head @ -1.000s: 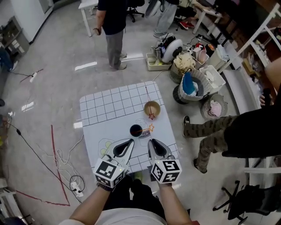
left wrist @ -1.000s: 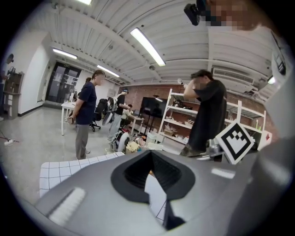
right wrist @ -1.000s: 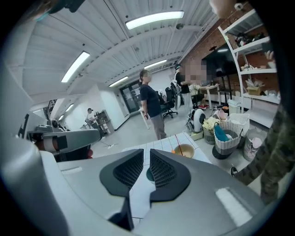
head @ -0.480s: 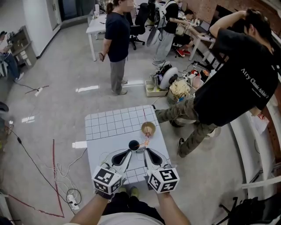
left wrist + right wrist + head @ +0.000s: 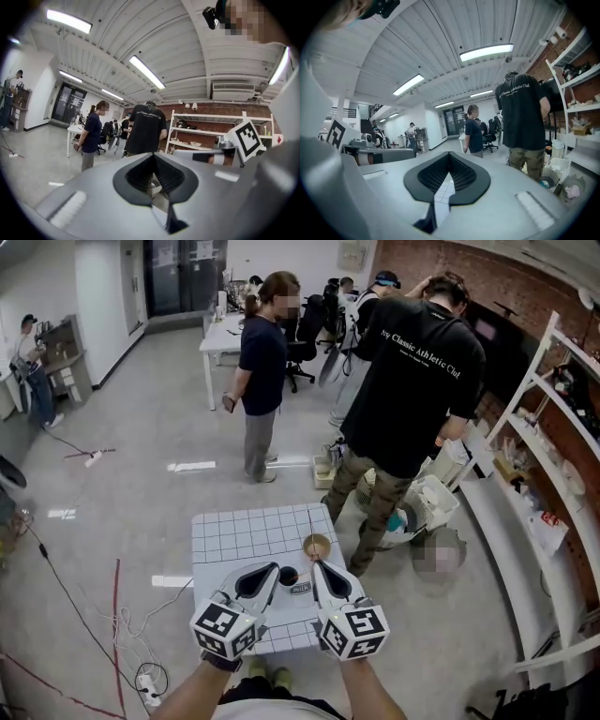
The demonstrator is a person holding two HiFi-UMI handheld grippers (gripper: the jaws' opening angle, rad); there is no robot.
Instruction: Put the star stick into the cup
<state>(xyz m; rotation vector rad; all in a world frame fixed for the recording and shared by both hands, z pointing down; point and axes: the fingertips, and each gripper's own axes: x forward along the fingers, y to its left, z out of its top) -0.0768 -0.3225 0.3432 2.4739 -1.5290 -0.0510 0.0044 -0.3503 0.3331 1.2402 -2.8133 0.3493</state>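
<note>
Left gripper (image 5: 274,567) and right gripper (image 5: 317,566): jaws pressed together at the tips, nothing between them, both above the near edge of the white grid-marked table (image 5: 234,535). The thin red star stick (image 5: 311,521) appears to stand in the tan round cup (image 5: 317,546) at the table's right side; its star cannot be confirmed.

Hazards: both gripper views face the room, not the table. An unguided reach could tip the cup or the small dark cup (image 5: 288,575) beside it.
</note>
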